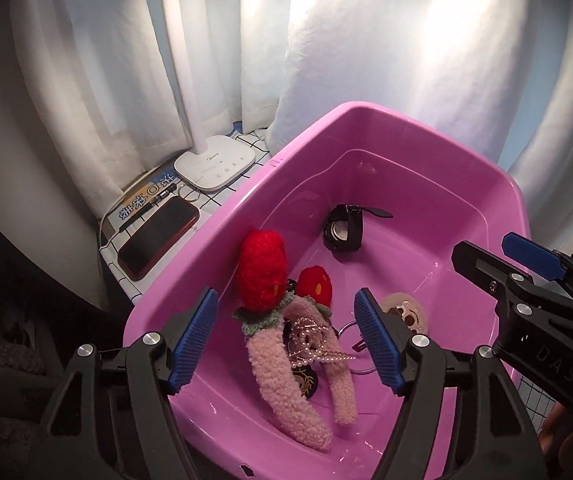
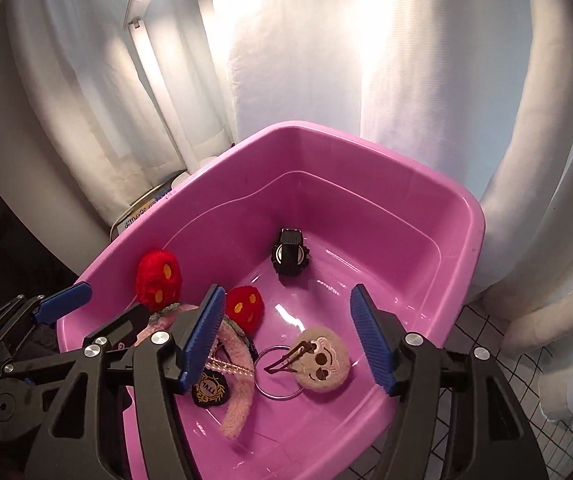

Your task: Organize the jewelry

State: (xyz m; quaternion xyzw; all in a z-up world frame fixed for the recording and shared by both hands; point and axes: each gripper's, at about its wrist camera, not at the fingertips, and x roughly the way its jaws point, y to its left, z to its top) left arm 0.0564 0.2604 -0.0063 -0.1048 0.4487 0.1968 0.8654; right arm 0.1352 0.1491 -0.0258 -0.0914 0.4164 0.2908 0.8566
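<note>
A pink plastic tub (image 1: 466,184) (image 2: 426,184) holds the jewelry. A fuzzy pink headband (image 1: 282,376) (image 2: 240,396) with two red strawberries (image 1: 261,270) (image 2: 158,278) lies at its near left, with a pearl chain (image 1: 318,350) (image 2: 226,368) on it. A black watch (image 1: 344,230) (image 2: 289,258) stands at the far side. A round beige plush charm (image 2: 320,362) (image 1: 404,310) on a metal ring (image 2: 278,372) lies near right, beside a black badge (image 2: 209,388). My left gripper (image 1: 286,340) is open above the headband. My right gripper (image 2: 286,338) is open above the ring and charm.
Left of the tub on a grid-patterned cloth (image 1: 126,276) lie a phone in a red case (image 1: 158,236), a white lamp base (image 1: 214,168) and a printed card (image 1: 142,200). White curtains (image 1: 366,60) hang behind. The right gripper shows at the left wrist view's right edge (image 1: 526,280).
</note>
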